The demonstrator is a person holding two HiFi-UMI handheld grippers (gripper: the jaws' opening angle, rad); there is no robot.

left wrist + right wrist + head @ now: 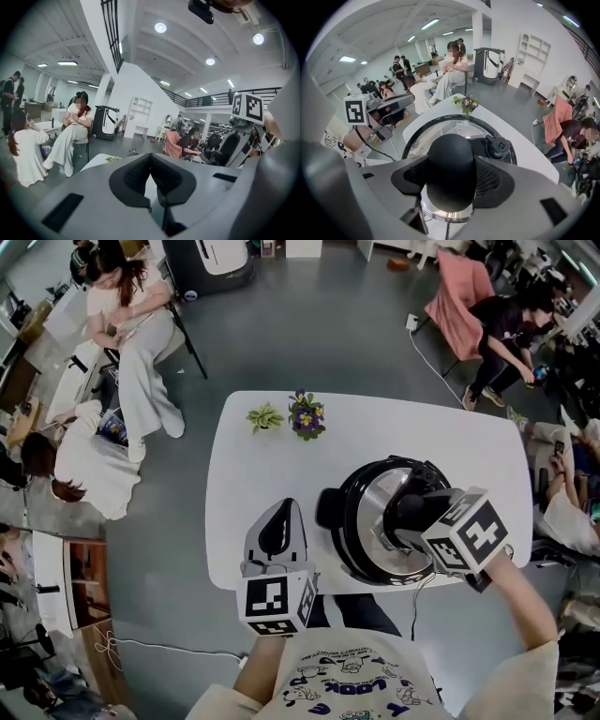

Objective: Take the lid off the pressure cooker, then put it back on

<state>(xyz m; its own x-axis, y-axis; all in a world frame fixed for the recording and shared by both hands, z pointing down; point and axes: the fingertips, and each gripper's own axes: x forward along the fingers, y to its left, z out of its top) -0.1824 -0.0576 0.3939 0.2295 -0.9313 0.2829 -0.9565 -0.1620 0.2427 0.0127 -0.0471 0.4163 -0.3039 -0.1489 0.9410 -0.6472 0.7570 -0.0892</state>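
1. Two grippers showed low in the head view: the left gripper (278,521) at lower centre, the right gripper (410,512) at lower right.
2. Left fingers (133,176) were clenched on nothing, above the white counter (234,474).
3. Right fingers (494,180) grasped the black knob (451,164) of the lid (370,502).
4. The pressure cooker (349,542) stood right of centre in the head view, lid over it.
5. Two small plants (307,415) stood at the counter's upper edge.

Left hand-held gripper (279,512) shut, near level; right hand-held gripper (410,509) points down, clamping knob (451,164).
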